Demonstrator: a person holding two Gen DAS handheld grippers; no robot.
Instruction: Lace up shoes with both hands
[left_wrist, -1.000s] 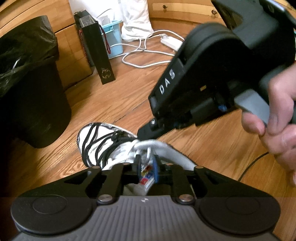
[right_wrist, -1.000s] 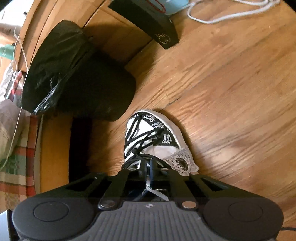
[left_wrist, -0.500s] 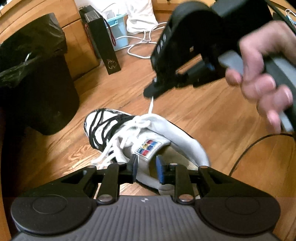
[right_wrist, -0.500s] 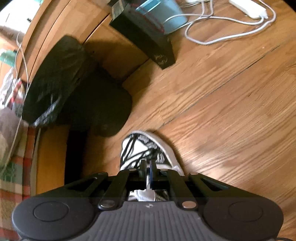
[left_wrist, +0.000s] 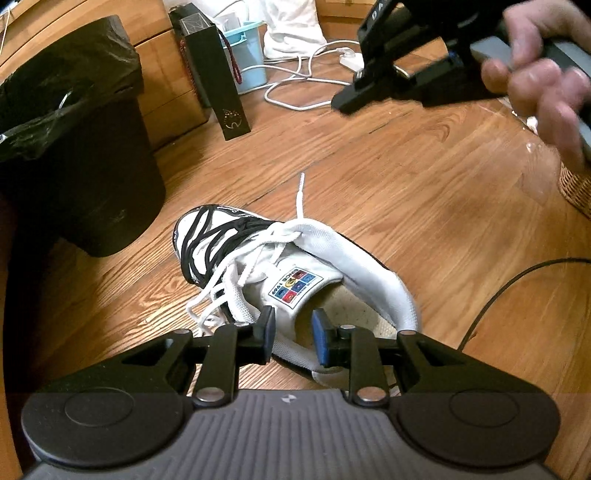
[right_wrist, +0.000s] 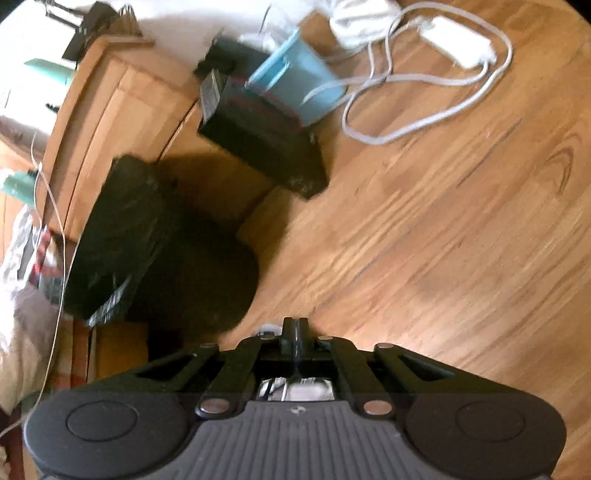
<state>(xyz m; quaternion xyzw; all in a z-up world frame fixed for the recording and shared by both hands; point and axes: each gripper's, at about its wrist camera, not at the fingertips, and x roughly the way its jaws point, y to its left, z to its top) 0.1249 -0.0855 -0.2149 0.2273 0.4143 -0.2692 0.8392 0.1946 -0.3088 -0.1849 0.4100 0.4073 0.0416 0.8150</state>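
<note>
A white shoe (left_wrist: 332, 266) with black toe lacing lies on the wooden floor, toe pointing away. Its white lace (left_wrist: 299, 199) is loose, one end lying on the floor beyond the tongue. My left gripper (left_wrist: 293, 332) is open and empty, just above the shoe's heel opening. My right gripper (left_wrist: 341, 105) hangs high above the floor at the upper right, held by a hand, with nothing in it. In the right wrist view the right gripper (right_wrist: 295, 332) has its jaws together and empty; only a sliver of the shoe (right_wrist: 267, 326) shows.
A black bin (left_wrist: 74, 147) with a bag stands left of the shoe. A black paper bag (left_wrist: 214, 81), a blue tub (left_wrist: 247, 55) and white cables (left_wrist: 303, 85) lie behind. A wicker basket (left_wrist: 576, 184) is at the right edge, a black cable (left_wrist: 498, 295) beside the shoe.
My left gripper has let go of the shoe's tongue and opened, drawing back. My right gripper has released the lace end and risen up and away; the lace dropped onto the floor.
</note>
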